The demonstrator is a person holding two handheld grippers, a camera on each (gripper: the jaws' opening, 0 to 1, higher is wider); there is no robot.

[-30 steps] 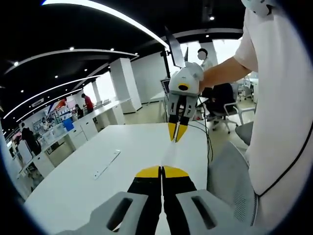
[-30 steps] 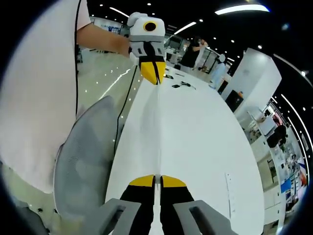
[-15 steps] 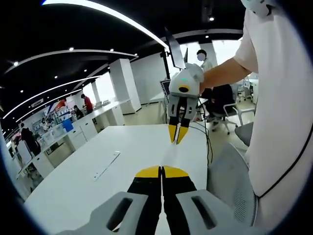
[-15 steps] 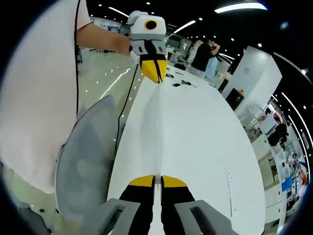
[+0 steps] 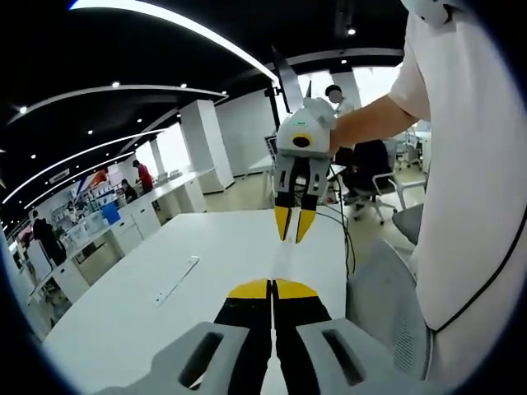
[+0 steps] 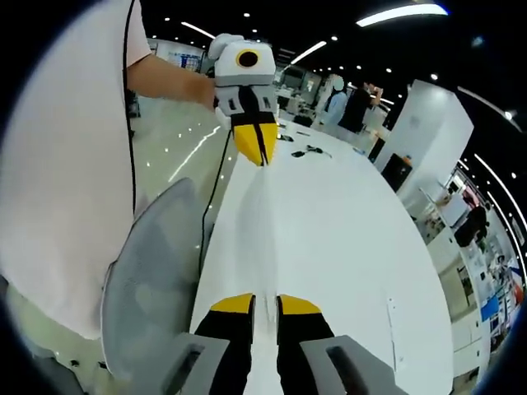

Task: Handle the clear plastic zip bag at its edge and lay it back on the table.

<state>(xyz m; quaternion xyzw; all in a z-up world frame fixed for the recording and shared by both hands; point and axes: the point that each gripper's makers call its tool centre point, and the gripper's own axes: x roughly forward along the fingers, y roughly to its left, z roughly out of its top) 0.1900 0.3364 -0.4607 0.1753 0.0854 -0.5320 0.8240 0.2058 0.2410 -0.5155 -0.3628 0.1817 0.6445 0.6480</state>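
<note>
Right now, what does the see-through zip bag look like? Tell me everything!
The clear plastic zip bag is almost invisible: it faces the cameras edge-on, so it looks like a thin, pale, straight line. It is stretched taut in the air above the white table, not lying on it. One end sits in the left gripper, whose jaws are shut on it. The other end sits between the right gripper jaws, which stand slightly apart. The zip cannot be made out.

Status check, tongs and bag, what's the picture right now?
Left tongs shut on bag edge. Right tongs slightly parted, grip on bag unclear. Bag stretched edge-on between them above table. Strip lies on table, off to the side.
</note>
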